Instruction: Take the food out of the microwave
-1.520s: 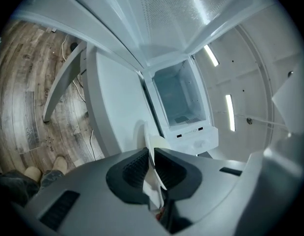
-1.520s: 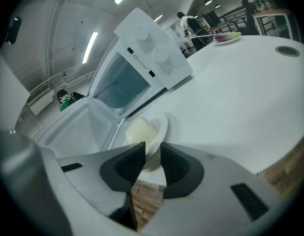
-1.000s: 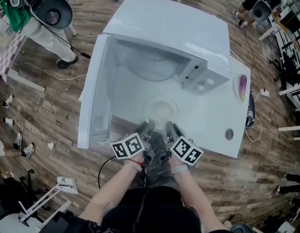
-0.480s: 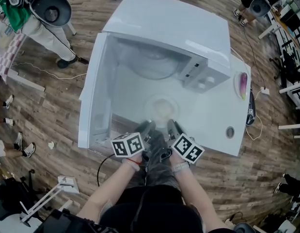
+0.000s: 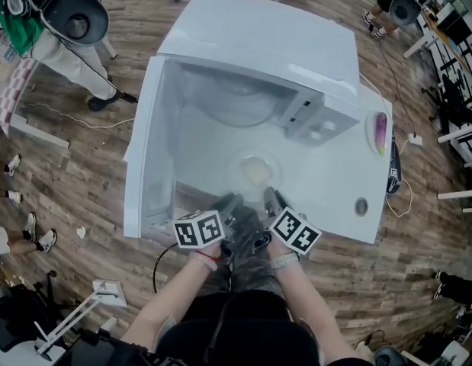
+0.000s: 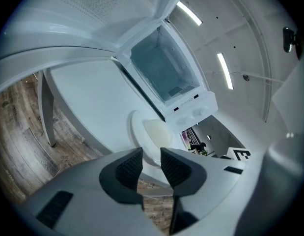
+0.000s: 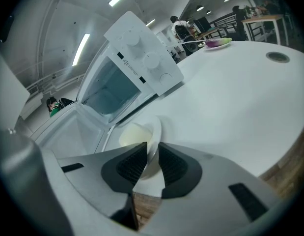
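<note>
A white microwave stands on the far part of a white table, its door swung wide open toward the table's left edge; the cavity holds only the glass turntable; the control panel with two knobs faces the table's right half.

The plate sits on the table in front of the open cavity, nearer the table's near edge than the microwave's mouth; the food, a pale yellowish round, lies in the middle of it.

Both tools reach in over the near edge, side by side, and meet the plate's near rim; the left hand-held gripper has its jaws spread, having just been opening; the plate's rim shows in the gap at their tips, and the ribbed pads stand clear of it on both sides.

The right hand-held gripper has just been closing its jaws, and the gap is narrow; the plate's rim runs edge-on down between the two pads and fills the gap, so the pads look to be pinching it.

Near the table's right edge lies a purple item on a small pale dish, well apart from the plate; a round cable port sits near the near right corner; the floor around is wood plank, and a person stands beyond the table's far left corner.
</note>
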A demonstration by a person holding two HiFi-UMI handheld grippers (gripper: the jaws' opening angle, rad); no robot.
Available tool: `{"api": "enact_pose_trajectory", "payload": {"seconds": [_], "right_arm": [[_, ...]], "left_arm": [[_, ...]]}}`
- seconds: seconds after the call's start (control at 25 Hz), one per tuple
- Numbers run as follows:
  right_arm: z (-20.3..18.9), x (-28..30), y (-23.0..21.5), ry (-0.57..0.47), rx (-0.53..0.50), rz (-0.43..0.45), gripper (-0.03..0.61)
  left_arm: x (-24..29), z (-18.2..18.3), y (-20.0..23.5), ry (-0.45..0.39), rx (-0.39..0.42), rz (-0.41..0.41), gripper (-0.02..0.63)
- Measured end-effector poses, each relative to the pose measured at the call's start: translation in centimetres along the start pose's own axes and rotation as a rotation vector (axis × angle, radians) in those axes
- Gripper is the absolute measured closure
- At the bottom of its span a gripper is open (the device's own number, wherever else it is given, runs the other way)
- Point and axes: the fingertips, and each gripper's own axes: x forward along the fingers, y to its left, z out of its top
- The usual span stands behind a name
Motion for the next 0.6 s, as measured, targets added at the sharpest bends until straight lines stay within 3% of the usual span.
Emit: {"api": "enact_pose_trajectory", "payload": {"seconds": [0.16,0.44,0.6], "right_arm": [[0.1,0.2,-0.1,0.020,-0.029,-0.024,0.492],[0.2,0.7,0.0,0.081,-0.102,-0.049,0.488],[0.2,0.8,0.0,0.110,-0.140,-0.062,0.483]], "left_arm": [[-0.1,0.0,-0.5,0.004,0.056,-0.009,0.495],[-0.3,0.5,-2.9,-0.031,0.352,-0.051,0.498],[-0.4,1.0,-3.5,-0.066,0.390,-0.066,0.592]]}}
